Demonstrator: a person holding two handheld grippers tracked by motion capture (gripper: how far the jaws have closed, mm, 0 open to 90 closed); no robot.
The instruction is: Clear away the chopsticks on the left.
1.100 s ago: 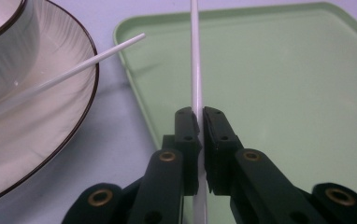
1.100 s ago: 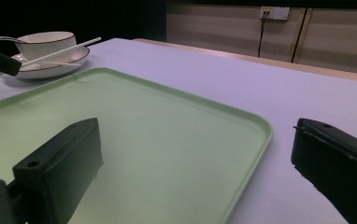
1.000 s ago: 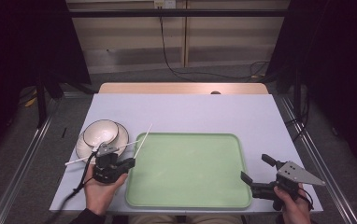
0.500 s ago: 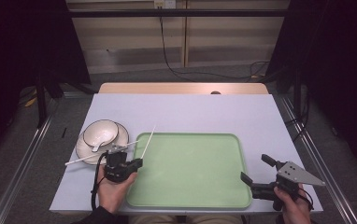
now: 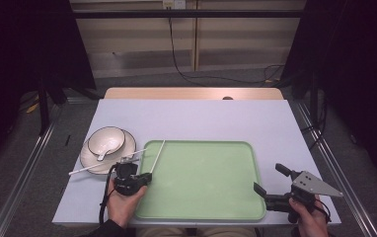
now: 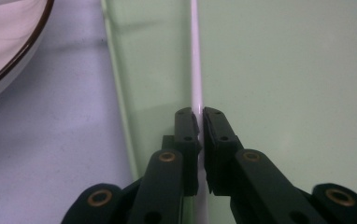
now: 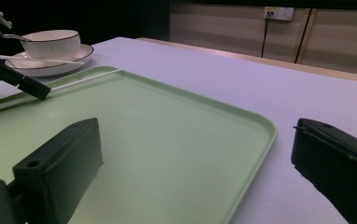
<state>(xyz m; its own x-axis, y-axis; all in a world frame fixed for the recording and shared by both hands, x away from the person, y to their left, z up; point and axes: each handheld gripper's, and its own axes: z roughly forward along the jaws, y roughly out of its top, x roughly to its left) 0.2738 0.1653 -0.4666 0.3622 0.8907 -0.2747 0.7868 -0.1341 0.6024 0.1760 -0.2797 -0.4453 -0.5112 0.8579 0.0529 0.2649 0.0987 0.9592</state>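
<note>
A: Left gripper (image 6: pixel 198 122) clamped on white chopstick (image 6: pixel 195 56), low over green tray (image 5: pixel 201 207) left rim, likely to lay it inside.
B: Second chopstick (image 5: pixel 85 169)?
A: Propped on saucer (image 5: pixel 89 159) by bowl (image 5: pixel 106 140). Right gripper (image 7: pixel 193 154) spread wide, idle at tray's right corner.

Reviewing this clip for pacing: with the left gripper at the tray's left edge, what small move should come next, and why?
Probably lower the white chopstick flat onto the green tray and then open. The left gripper is shut on the chopstick, which already lies over the tray just inside its left rim. A second chopstick rests across the saucer beside the bowl.
</note>
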